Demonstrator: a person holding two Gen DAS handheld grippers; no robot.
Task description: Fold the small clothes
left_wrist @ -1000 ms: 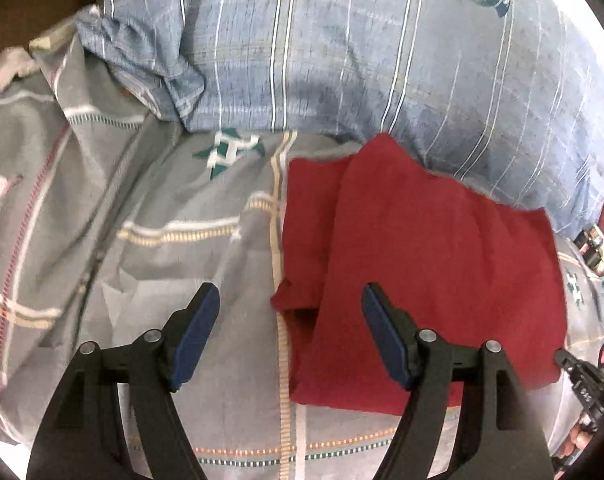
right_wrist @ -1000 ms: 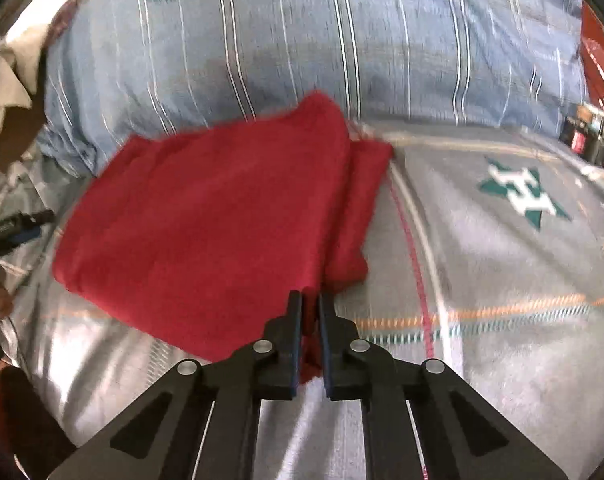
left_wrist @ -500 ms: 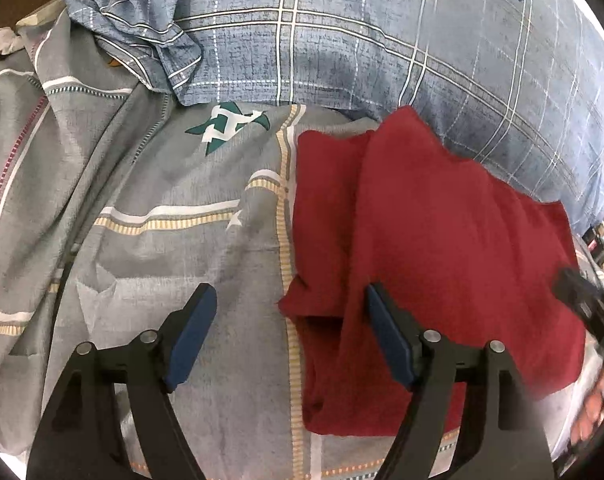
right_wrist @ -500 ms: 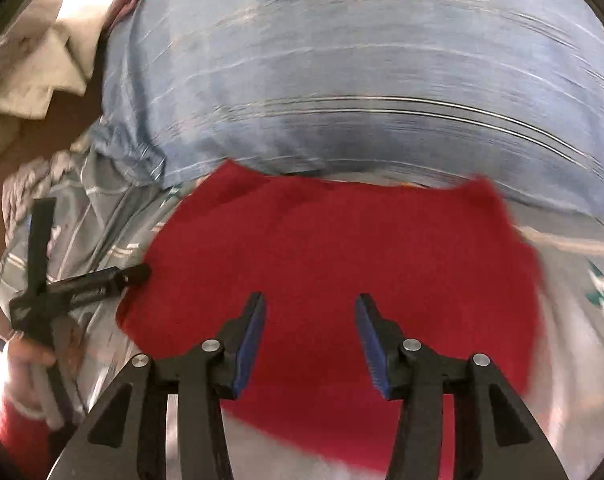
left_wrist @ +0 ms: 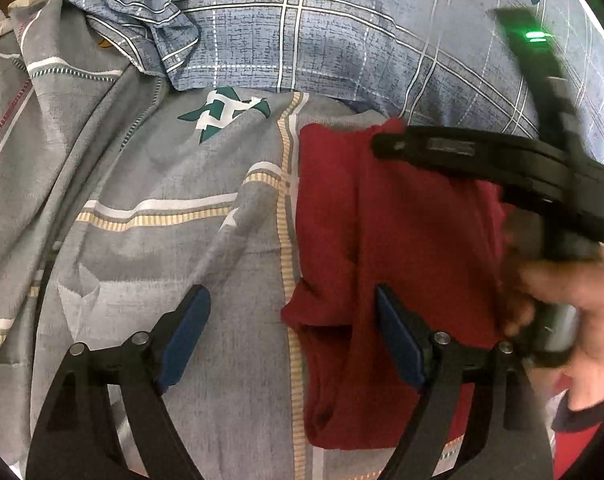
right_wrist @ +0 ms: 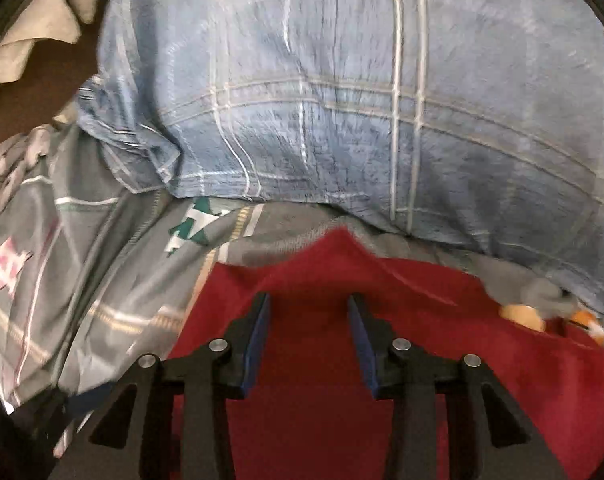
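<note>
The right gripper point(left_wrist: 386, 146) hides part of the red cloth point(left_wrist: 402, 240); the right wrist view is motion-blurred.

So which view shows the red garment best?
The left wrist view: the red garment lies nearly whole on the grey sheet, its folded left edge sharp, though the right claw's body crosses its upper right. The right wrist view is blurred and shows only the garment's far part behind the open right claw.
</note>
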